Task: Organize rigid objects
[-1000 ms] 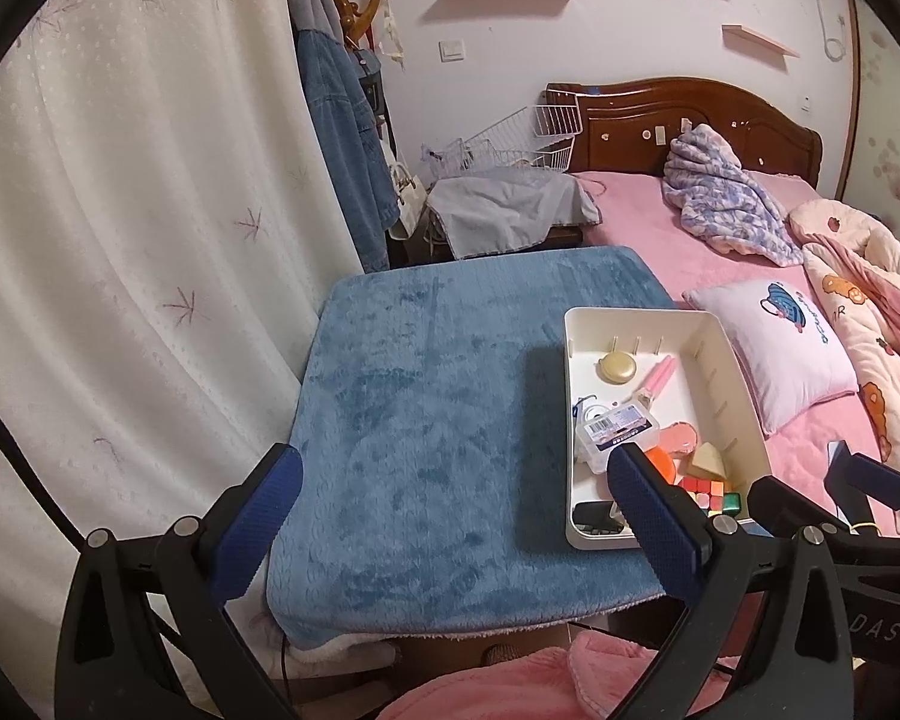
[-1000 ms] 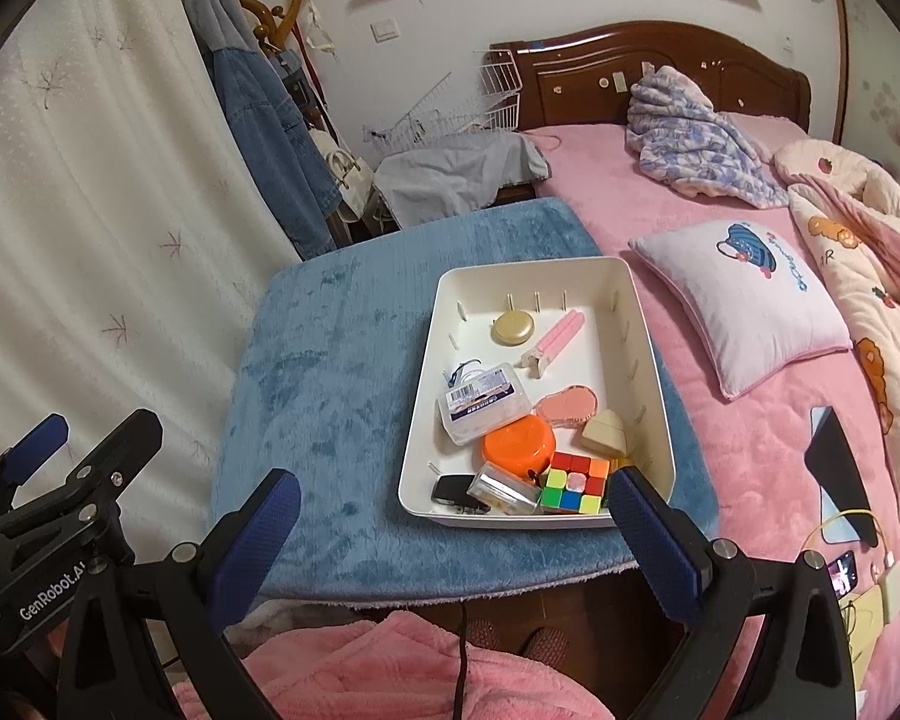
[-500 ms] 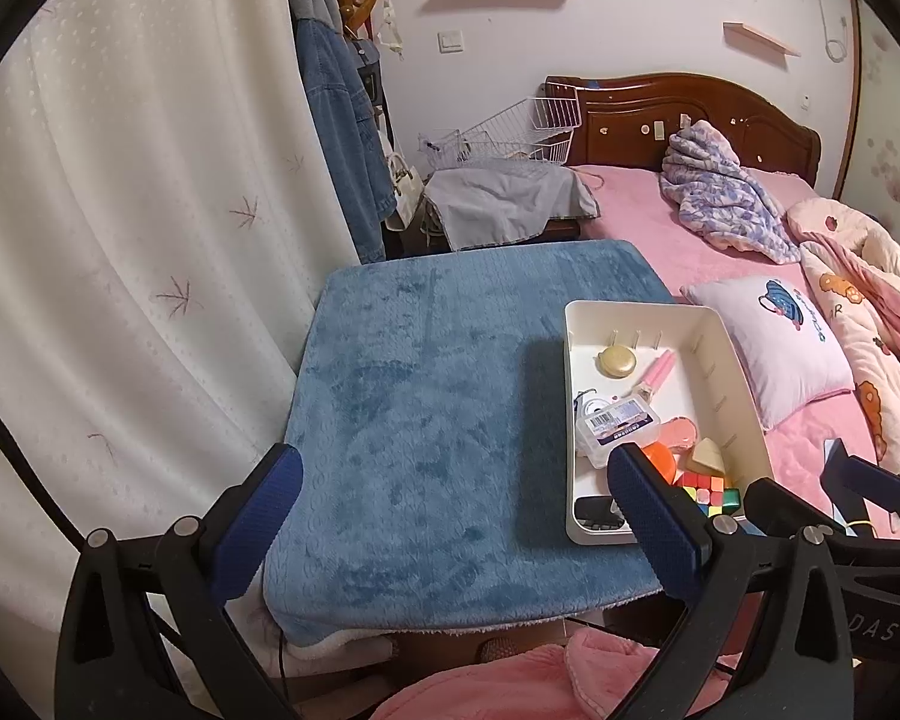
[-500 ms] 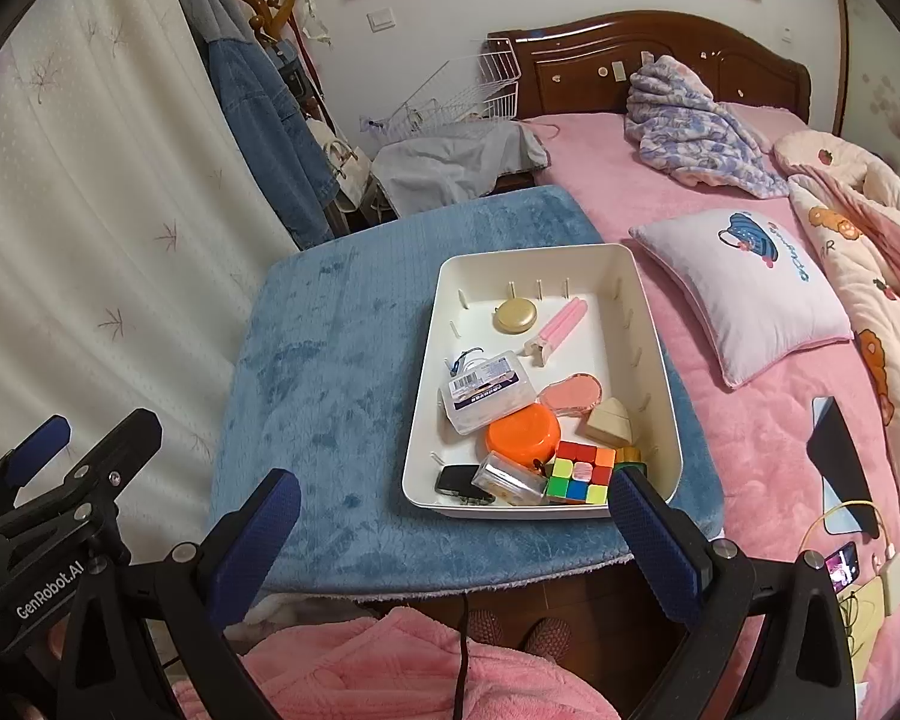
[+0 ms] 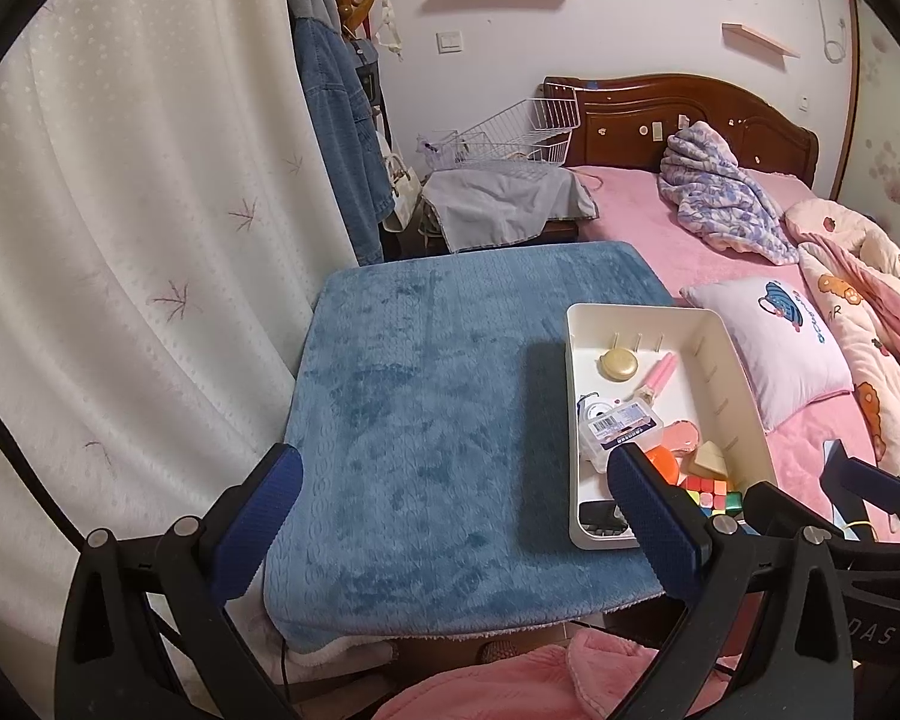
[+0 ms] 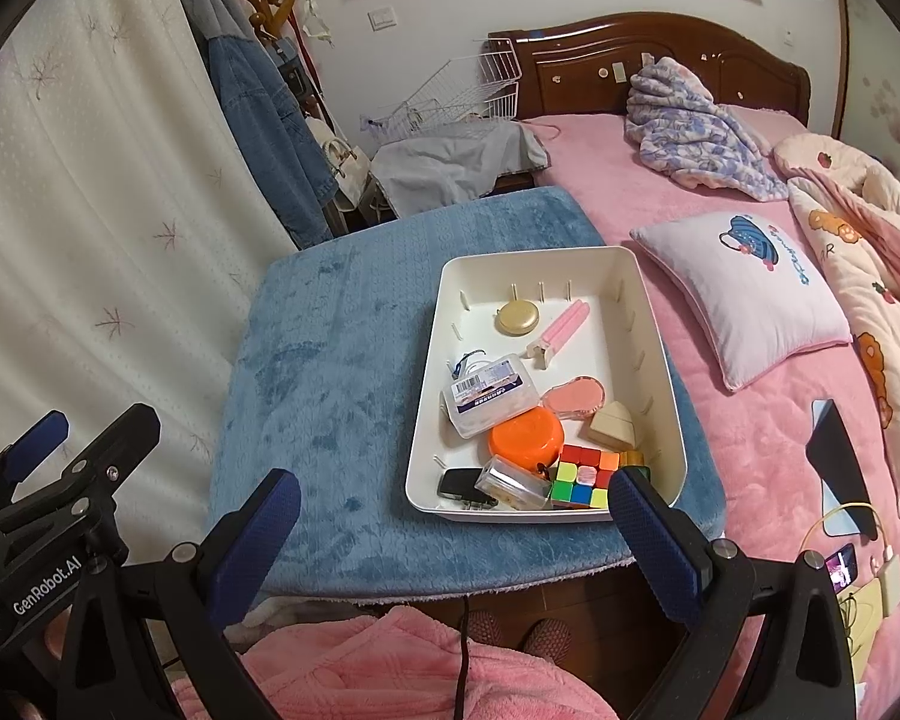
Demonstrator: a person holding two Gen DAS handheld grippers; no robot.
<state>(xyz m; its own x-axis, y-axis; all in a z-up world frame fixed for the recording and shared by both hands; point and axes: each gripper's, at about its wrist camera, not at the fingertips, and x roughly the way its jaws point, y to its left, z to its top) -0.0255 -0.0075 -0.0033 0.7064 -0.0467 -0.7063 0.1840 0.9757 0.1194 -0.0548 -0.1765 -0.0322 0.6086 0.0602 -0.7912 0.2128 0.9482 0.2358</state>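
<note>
So the white tray [image 6: 660, 372] sits on the right half of the blue mat [image 6: 330, 360], and all the small hard stuff is inside it: a gold round compact [image 6: 516, 319] and a pink stick thing [image 6: 561, 324] toward the far end, then a clear box with a barcode label [image 6: 489, 395], a pink case [image 6: 573, 396], an orange round tin [image 6: 527, 437], a beige wedge [image 6: 612, 425], a colour cube [image 6: 582, 476], a black key fob [image 6: 457, 485] and a small clear box [image 6: 510, 483] crowded at the near end. Nothing loose on the mat itself

What changed over the last second? Honestly just the viewpoint. Both cameras have pulled back and up a touch, so the tray sits a bit further off, while every item inside kept its spot

The left gripper [image 5: 450, 516] and right gripper [image 6: 453, 531] are both spread wide with nothing between the blue pads, hanging short of the mat's near edge

Fits either everything already collected, or a pile waiting to be sorted out of the tray. Can't call it from here
</note>
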